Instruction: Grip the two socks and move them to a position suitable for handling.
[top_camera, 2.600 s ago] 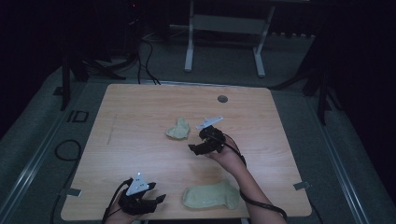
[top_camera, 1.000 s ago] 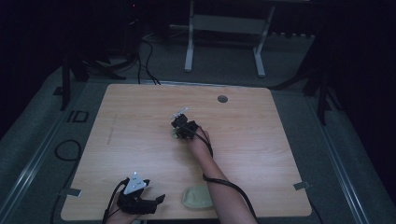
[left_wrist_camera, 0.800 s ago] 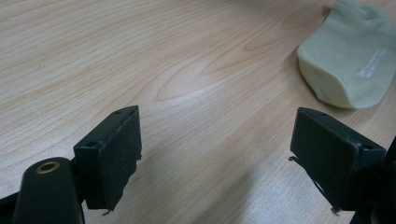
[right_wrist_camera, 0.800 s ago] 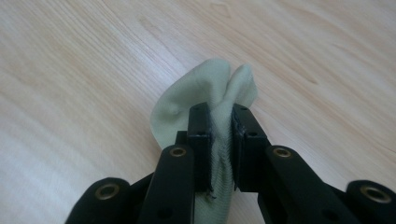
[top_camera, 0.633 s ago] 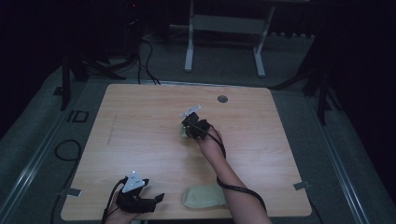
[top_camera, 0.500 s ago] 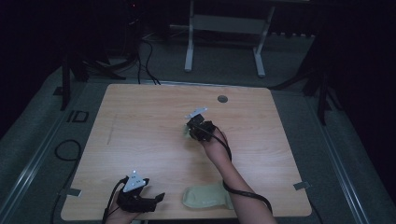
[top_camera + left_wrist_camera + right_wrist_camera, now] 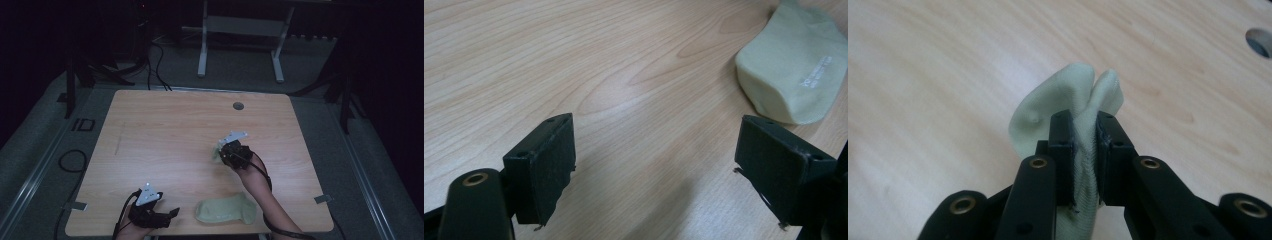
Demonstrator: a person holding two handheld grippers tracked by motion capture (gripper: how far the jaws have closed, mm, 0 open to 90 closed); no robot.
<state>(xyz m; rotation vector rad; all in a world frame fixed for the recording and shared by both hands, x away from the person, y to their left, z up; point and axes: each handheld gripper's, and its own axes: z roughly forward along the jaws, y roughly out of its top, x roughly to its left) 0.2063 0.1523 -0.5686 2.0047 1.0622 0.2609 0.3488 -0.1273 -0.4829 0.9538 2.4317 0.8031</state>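
Flat sock bears white print (unreadable)

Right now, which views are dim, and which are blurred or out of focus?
High view: dim, room around the table nearly black. Right gripper view: bright, the sock in the right claw sharp, table hole soft. Left gripper view: well lit, near jaws slightly soft.

Clamped sock now rightward, nearer

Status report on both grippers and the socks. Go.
Right gripper shut on sock, lifted off table. Left gripper open, empty, near second sock lying flat. Nothing in the way.
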